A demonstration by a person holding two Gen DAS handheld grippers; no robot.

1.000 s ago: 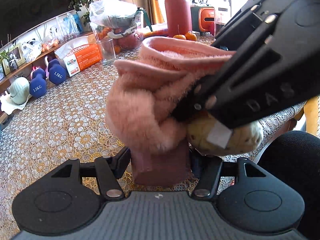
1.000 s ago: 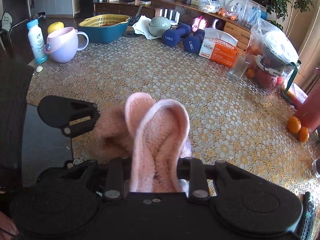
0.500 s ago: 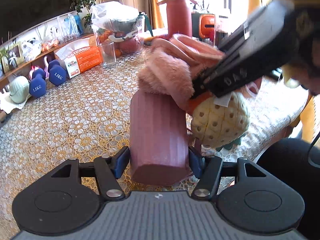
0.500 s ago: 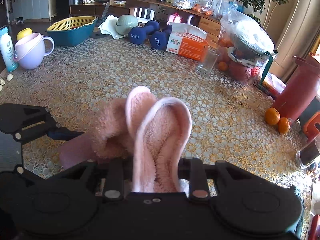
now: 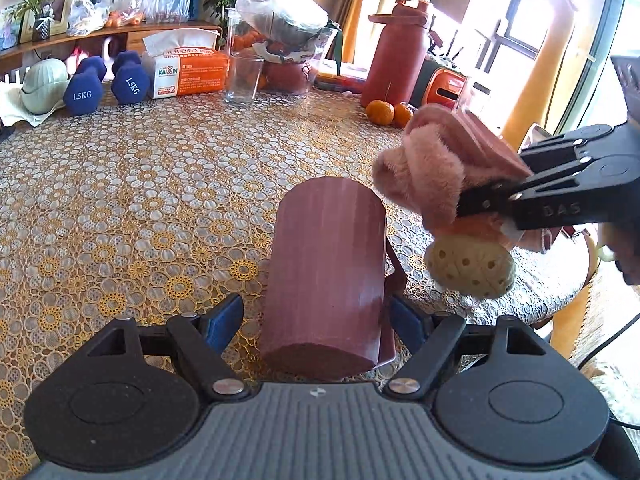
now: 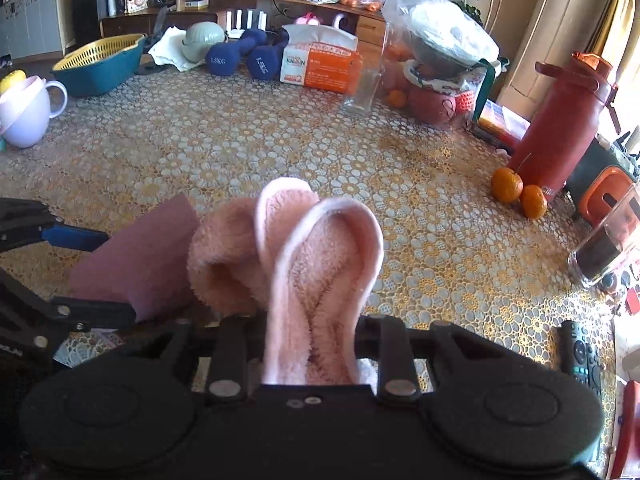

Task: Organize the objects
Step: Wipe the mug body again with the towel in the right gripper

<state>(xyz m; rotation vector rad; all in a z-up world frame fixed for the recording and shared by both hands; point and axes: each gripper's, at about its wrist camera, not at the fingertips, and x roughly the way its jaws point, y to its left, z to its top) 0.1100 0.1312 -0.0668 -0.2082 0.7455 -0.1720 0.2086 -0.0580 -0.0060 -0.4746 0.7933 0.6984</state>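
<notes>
A maroon ribbed slab (image 5: pixel 324 272), seemingly a slipper sole, stands on the lace-covered table (image 5: pixel 160 184) between the jaws of my left gripper (image 5: pixel 316 316). Those jaws are opening, and the blue pad (image 5: pixel 224 318) on the left stands clear of the slab. To the slab's right, my right gripper (image 5: pixel 492 200) is shut on a fluffy pink slipper (image 5: pixel 424 172) with a cream pineapple ornament (image 5: pixel 468 268) hanging under it. In the right wrist view the pink slipper (image 6: pixel 320 272) rises between the jaws of the right gripper (image 6: pixel 312 332), with the maroon slab (image 6: pixel 136 256) and the left gripper's blue pad (image 6: pixel 72 238) to its left.
Along the table's far side stand two blue dumbbells (image 5: pixel 104 84), an orange tissue box (image 5: pixel 188 68), a glass (image 5: pixel 244 76), a bagged bowl (image 5: pixel 284 24), a red flask (image 5: pixel 396 52) and two tangerines (image 5: pixel 388 114). A teal basket (image 6: pixel 100 64), a lilac cup (image 6: pixel 24 112) and a remote (image 6: pixel 580 352) lie nearer the edges.
The right gripper has carried the pink slipper off the maroon slab, to the right. The left gripper's jaws have spread away from the slab, and the left wrist view has rolled.
</notes>
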